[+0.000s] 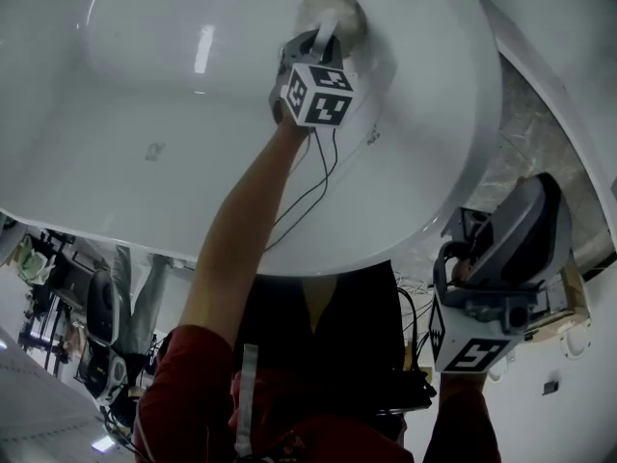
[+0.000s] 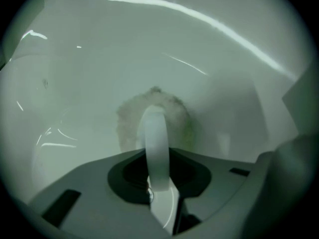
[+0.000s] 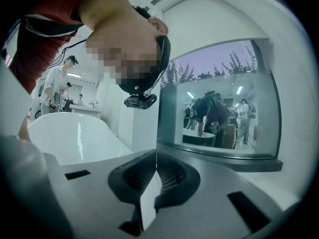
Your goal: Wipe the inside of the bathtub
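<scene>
Mid-wipe, my left gripper (image 1: 323, 44) pinches the white handle (image 2: 155, 143) of a fuzzy pad (image 2: 130, 114) pressed on the bathtub (image 1: 145, 95) wall, my right gripper (image 3: 152, 171) idles with its jaws together, and next I'd sweep onto fresh surface

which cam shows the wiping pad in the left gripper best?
Left gripper view: the wiping pad sits centre, pressed to the bathtub, its white strap in the shut jaws. Head view shows the pad small, beyond the left gripper. Right gripper view doesn't show it.

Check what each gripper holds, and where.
Left gripper clamps the white strap loop of the scrub pad, pressed on the bathtub wall. Right gripper shut, empty.
</scene>
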